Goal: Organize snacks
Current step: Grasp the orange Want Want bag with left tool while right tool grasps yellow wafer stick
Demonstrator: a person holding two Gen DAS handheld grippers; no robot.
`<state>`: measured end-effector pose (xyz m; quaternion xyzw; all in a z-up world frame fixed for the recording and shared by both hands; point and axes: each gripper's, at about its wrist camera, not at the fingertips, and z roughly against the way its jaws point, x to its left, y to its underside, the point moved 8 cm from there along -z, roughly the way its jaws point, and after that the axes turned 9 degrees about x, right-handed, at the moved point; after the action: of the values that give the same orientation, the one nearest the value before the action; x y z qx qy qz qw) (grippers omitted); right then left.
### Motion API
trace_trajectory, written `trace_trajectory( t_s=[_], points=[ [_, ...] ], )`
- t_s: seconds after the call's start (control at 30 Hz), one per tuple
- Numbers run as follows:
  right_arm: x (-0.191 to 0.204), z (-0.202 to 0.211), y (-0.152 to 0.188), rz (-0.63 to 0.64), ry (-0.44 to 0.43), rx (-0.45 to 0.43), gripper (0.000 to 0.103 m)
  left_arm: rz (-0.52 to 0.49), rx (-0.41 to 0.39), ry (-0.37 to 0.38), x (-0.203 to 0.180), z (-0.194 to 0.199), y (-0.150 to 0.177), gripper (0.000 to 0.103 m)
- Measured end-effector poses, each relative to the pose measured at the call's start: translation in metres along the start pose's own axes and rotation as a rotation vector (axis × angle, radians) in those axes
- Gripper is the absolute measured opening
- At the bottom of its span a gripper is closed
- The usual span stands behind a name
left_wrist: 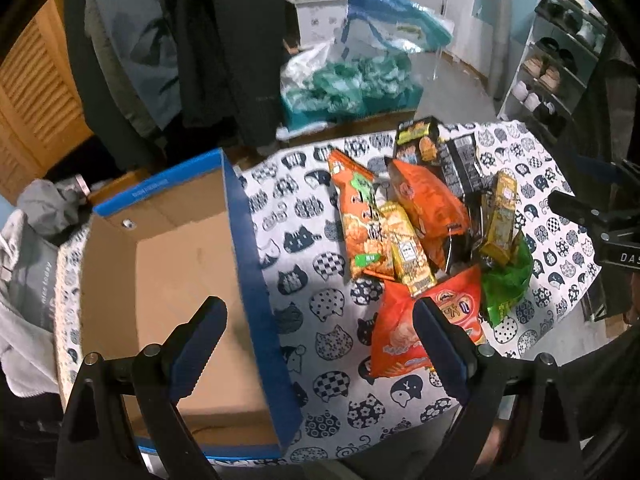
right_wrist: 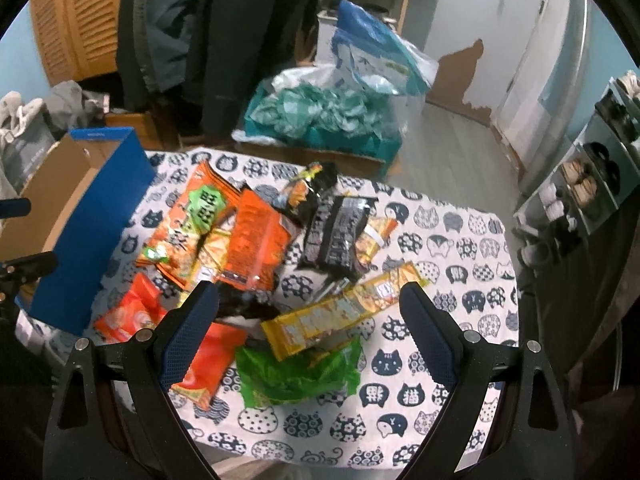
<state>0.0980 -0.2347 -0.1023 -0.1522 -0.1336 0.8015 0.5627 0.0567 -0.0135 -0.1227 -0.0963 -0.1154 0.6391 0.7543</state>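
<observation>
I see a pile of snack bags on a table covered by a cat-print cloth [right_wrist: 460,248], just right of an empty cardboard box [left_wrist: 180,264] with blue outer walls. My left gripper [left_wrist: 320,332] hovers over the box edge, jaws wide apart, holding nothing. My right gripper [right_wrist: 310,328] hangs above the pile, also spread and empty. The long yellow packet [right_wrist: 340,312] lies on top of a green bag [right_wrist: 296,376]. I judge these bags light, crinkly and slippery; I would pinch the yellow packet across its narrow middle.
</observation>
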Motion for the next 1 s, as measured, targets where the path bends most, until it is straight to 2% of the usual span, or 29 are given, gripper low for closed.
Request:
trace_trajectory(
  t_s=[0.27, 0.4, 0.77, 1.0],
  points=[
    [-0.019, -0.029, 0.003, -0.039, 0.046, 0.061, 0.09, 0.012, 0.046, -0.028, 0.001, -0.026, -0.002, 0.095],
    [-0.03, -0.048, 0.0, -0.083, 0.046, 0.1, 0.09, 0.028, 0.062, -0.013, 0.0, -0.034, -0.009, 0.095],
    [-0.06, -0.124, 0.007, -0.23, 0.101, 0.286, 0.09, 0.078, 0.127, 0.019, -0.005, -0.082, -0.052, 0.095],
    [-0.065, -0.153, 0.014, -0.298, 0.074, 0.347, 0.09, 0.083, 0.179, 0.03, -0.014, -0.116, -0.072, 0.095]
  ],
)
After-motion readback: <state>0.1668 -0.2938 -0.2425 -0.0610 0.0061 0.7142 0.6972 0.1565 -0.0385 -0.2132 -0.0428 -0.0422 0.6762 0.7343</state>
